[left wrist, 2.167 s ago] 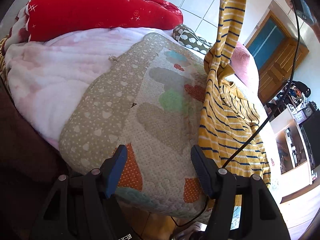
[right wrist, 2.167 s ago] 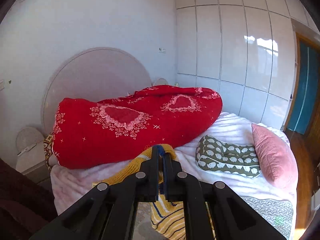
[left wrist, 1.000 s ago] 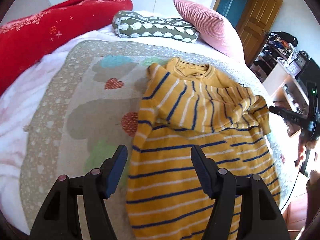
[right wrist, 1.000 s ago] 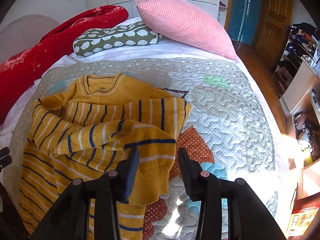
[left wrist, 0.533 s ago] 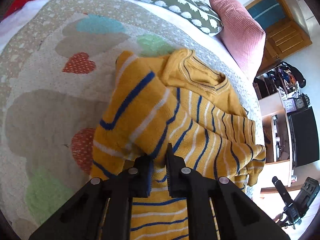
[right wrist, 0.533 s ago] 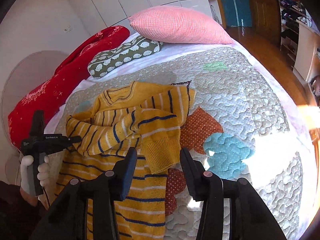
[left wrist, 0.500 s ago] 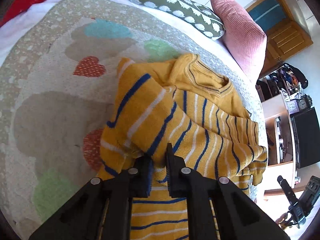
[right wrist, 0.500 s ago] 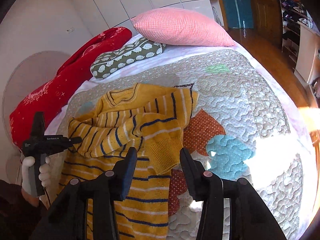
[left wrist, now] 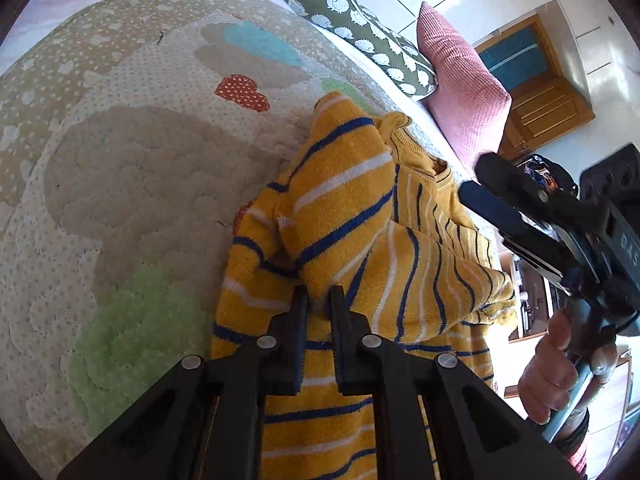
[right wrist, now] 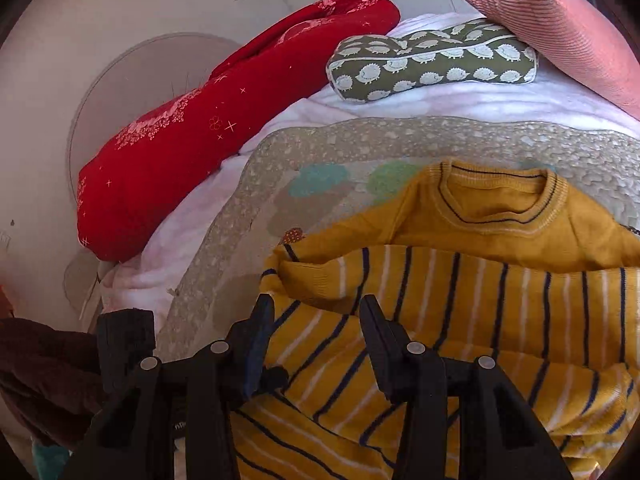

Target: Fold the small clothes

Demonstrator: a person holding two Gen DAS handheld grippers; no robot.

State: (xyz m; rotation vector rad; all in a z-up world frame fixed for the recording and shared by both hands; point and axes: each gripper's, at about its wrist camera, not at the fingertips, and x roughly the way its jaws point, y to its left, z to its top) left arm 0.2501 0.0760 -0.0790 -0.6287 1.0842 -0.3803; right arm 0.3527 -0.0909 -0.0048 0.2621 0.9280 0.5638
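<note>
A small yellow sweater with blue and white stripes lies on a quilted mat on the bed. My left gripper is shut on a raised fold of its left sleeve. In the right wrist view the sweater lies collar-up with a sleeve folded across its chest. My right gripper is open and empty, low over the sweater's left side. The right gripper also shows in the left wrist view, held by a hand.
A red quilt, a green hedgehog-print cushion and a pink pillow lie at the head of the bed. A wooden door stands beyond. A dark cloth lies at the left.
My left gripper stays shut on the sleeve and has lifted it. My right gripper has swung left and lower, close over the sweater's left side.
</note>
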